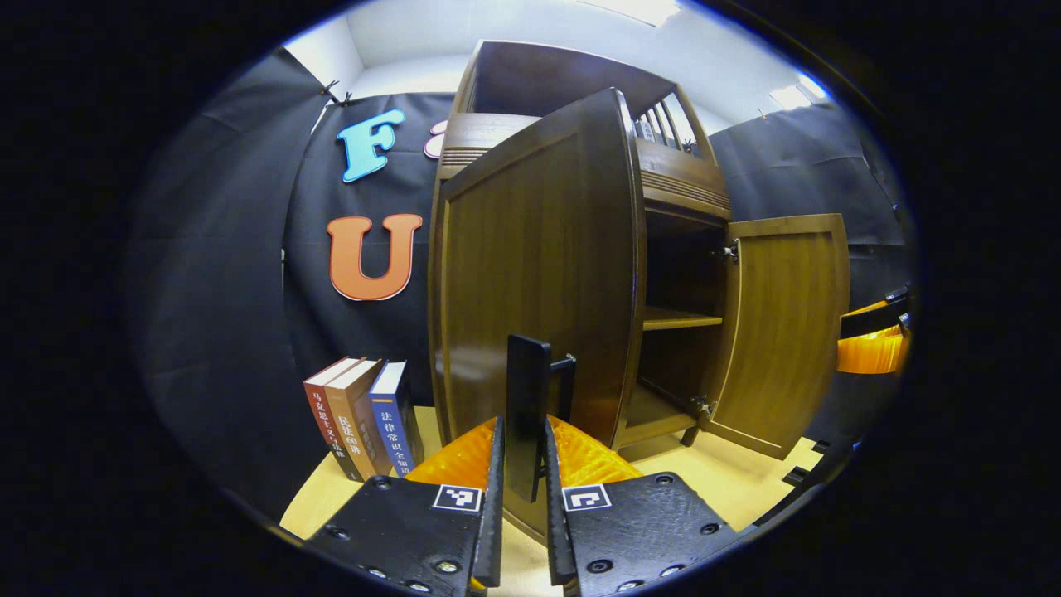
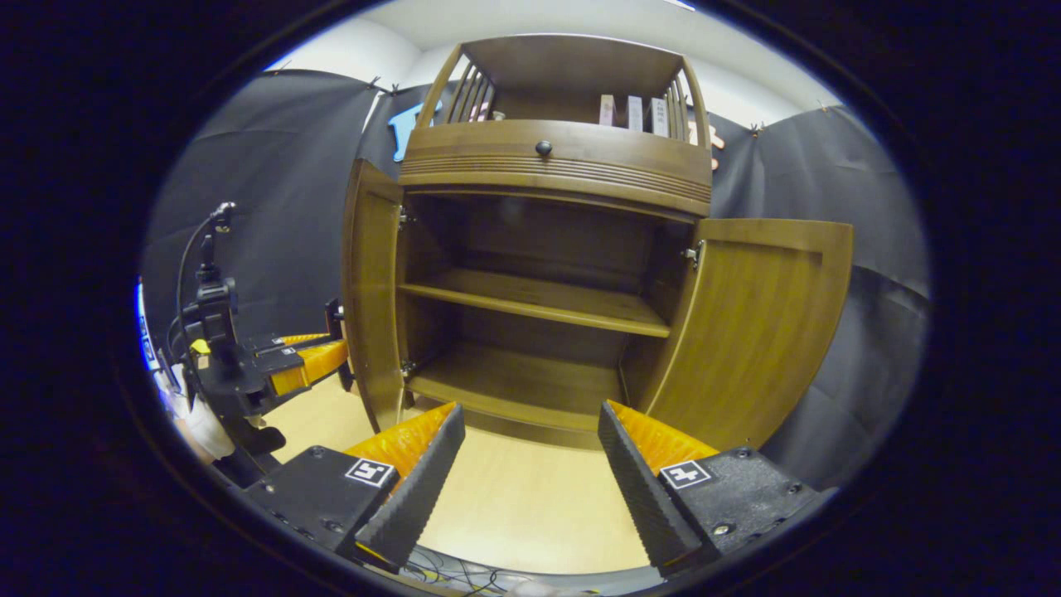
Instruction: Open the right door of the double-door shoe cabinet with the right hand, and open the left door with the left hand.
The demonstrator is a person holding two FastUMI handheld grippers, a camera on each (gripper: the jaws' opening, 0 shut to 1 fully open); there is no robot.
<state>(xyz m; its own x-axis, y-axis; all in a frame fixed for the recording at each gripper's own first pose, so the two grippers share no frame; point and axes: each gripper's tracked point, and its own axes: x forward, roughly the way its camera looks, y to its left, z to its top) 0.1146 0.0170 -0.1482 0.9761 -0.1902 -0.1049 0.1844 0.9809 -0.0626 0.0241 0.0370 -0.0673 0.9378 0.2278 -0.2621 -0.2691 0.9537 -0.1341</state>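
items on top shelf (image 2: 634,112) too small — book titles (image 1: 365,427) blurred

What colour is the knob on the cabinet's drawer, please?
Black knob, clearest in the right gripper view.

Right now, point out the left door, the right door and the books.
left door (image 1: 539,274), left gripper view, its panel.
right door (image 2: 758,323), right gripper view, inner face.
books (image 1: 365,419), left gripper view, middle spine.

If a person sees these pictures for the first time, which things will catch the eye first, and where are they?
First comes the wooden shoe cabinet in the middle of the right gripper view, with its left door and right door both swung open on bare shelves. In the left gripper view, the left gripper has its jaws closed on the left door's dark handle. Three books stand left of the cabinet.
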